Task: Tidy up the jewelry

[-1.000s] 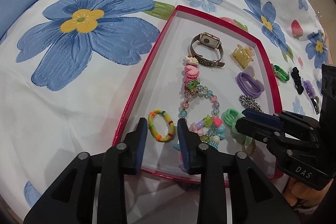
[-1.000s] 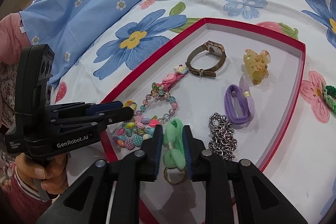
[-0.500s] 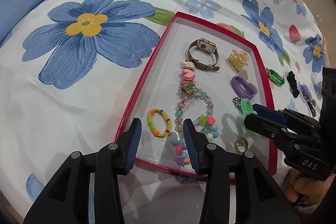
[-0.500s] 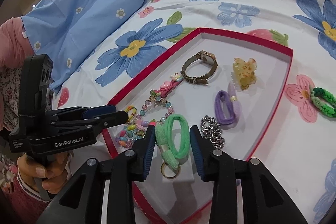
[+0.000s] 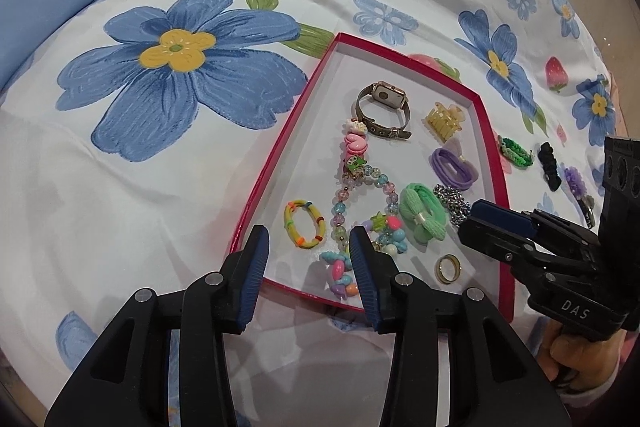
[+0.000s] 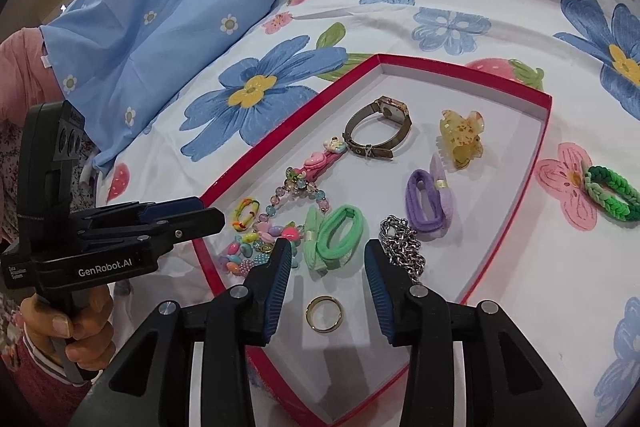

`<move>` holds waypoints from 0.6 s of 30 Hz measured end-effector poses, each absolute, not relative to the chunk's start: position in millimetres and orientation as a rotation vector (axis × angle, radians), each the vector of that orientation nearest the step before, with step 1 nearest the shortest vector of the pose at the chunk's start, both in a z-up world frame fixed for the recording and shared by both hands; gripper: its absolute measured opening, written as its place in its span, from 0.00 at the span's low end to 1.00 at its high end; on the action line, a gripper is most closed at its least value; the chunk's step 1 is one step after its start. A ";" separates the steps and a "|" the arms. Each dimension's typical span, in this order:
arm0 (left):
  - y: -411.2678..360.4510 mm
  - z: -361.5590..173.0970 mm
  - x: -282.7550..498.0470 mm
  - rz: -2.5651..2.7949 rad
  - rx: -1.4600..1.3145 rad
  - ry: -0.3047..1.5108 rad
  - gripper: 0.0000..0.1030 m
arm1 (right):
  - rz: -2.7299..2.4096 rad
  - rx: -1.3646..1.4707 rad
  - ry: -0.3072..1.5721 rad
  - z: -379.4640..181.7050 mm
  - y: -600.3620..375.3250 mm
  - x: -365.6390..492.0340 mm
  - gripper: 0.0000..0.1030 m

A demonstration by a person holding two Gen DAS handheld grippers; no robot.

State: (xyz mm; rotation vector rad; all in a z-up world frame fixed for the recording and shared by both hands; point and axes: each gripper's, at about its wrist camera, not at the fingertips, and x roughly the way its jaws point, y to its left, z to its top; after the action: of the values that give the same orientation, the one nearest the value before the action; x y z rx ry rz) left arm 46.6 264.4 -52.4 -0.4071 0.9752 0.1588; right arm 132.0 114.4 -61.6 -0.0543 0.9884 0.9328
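Observation:
A shallow red tray (image 5: 280,151) (image 6: 536,163) lies on a flowered bedsheet. In it are a watch (image 5: 384,109) (image 6: 378,131), a yellow claw clip (image 6: 462,139), a purple hair tie (image 6: 428,199), a silver chain (image 6: 402,251), a bead necklace (image 5: 360,203), a yellow bracelet (image 5: 304,225), a gold ring (image 6: 325,313) and a green hair tie (image 5: 422,213) (image 6: 334,239). My right gripper (image 6: 326,267) is open, just behind the green hair tie, which lies free. My left gripper (image 5: 308,255) is open and empty over the tray's near edge.
Outside the tray to the right lie a green braided bracelet (image 6: 612,193) (image 5: 516,151), a black hair tie (image 5: 548,165) and a purple flower clip (image 5: 576,181). A blue pillow (image 6: 152,23) lies at the back left.
My right gripper opened and let go of the green hair tie, which now lies in the tray. Both grippers drew back from the tray, and the left one opened wider.

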 end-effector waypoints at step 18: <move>242.8 -29.3 -7.0 0.149 -0.536 0.869 0.78 | 0.916 0.266 0.863 -30.6 31.4 109.1 0.59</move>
State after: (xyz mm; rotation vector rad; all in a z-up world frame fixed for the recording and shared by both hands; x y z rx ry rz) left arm -7.0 242.8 -29.3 -0.5360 0.8691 0.1492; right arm 109.1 31.4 -30.6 0.2664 0.8626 0.9164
